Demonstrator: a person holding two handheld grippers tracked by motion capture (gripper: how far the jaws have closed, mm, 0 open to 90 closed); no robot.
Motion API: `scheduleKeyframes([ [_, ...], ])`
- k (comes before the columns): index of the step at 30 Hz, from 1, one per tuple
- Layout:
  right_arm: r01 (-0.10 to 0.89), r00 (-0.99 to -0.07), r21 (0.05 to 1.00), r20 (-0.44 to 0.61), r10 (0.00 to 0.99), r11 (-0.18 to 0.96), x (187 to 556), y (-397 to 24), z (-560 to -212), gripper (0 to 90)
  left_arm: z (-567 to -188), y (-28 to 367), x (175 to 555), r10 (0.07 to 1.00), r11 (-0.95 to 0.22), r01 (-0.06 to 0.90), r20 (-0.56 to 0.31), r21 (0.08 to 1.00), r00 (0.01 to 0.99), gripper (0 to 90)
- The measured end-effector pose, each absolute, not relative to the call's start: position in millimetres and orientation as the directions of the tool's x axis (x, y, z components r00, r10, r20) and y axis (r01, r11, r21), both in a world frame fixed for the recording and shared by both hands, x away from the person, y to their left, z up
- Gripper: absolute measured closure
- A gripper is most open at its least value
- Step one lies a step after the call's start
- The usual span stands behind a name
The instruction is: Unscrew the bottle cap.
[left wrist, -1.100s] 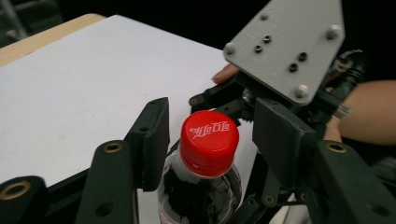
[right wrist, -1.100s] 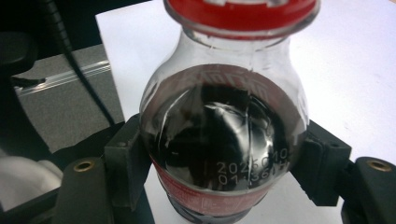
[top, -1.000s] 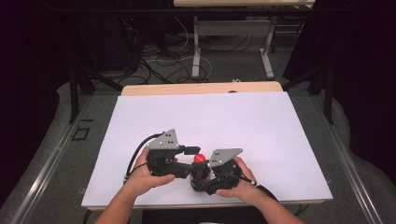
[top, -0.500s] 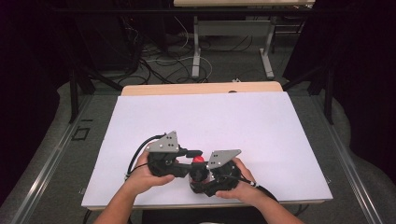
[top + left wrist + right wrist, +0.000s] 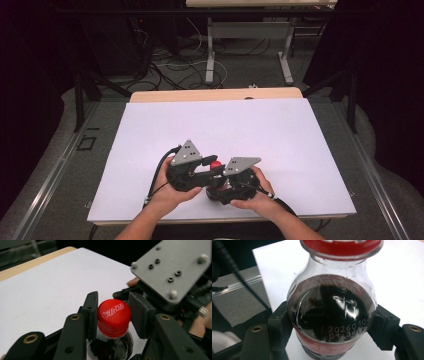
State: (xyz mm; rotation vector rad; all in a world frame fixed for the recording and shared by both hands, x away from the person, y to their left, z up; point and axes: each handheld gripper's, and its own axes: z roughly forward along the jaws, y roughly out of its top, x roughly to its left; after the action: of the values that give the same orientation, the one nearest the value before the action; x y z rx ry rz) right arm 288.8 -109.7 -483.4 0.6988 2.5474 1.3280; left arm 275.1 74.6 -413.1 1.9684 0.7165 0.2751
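Table (image 5: 300,145) w/ a white top fills the mid of the high view; a strip of bare wood shows along its far edge. Floor beyond is dark, w/ cables and the metal legs of another table.

Person's two forearms come in from the bottom of the high view, hands close together near the table's front edge, roughly centre. Left hand (image 5: 167,197) holds the left gripper (image 5: 212,167); right hand (image 5: 250,200) holds the right gripper (image 5: 222,186). Both grippers carry a grey three-cornered plate on top and sit just beside each other, nearly touching. A black cable loops off the left gripper toward the front edge.

Between them is a small bottle (image 5: 332,312), clear plastic w/ dark drink inside, a red label band low on its body and white date digits printed on the shoulder. Bottle sits btwn the two grippers, near the table's front edge.

Right gripper (image 5: 332,327): jaws pressed on both sides of the bottle's body, clamping it.

Left gripper (image 5: 113,315): jaws up at the neck, one on each side of the red cap (image 5: 114,313). The jaw on the view's left touches the cap; the other sits just beside it w/ a thin gap, so not fully clamped. Cap top has white lettering. In the high view the cap (image 5: 215,164) shows as a red dot btwn the plates.
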Motion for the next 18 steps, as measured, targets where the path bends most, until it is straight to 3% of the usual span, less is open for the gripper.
scheduleKeyframes([
  [4, 0.345, -0.857, 0.807, 0.062, 0.512, 0.479, 290.6, -110.8, -484.8, 29.4, -414.5, 64.1, 269.1, 0.676, -0.3, 0.398, -0.1, 0.867, 0.73, 61.4],
  [9, 0.353, -0.843, 0.806, 0.054, 0.536, 0.474, 291.1, -111.6, -485.3, 29.4, -413.5, 56.8, 266.6, 0.72, -0.29, 0.417, -0.091, 0.861, 0.688, 61.4],
  [13, 0.352, -0.845, 0.808, 0.057, 0.532, 0.472, 292.1, -112.8, -485.8, 29.4, -413.2, 58.3, 270.1, 0.698, -0.295, 0.424, -0.11, 0.856, 0.708, 60.8],
  [18, 0.344, -0.85, 0.812, 0.055, 0.525, 0.471, 291.8, -112.9, -485.2, 29.4, -412.9, 69.8, 274.2, 0.635, -0.314, 0.4, -0.123, 0.861, 0.763, 49.1],
])
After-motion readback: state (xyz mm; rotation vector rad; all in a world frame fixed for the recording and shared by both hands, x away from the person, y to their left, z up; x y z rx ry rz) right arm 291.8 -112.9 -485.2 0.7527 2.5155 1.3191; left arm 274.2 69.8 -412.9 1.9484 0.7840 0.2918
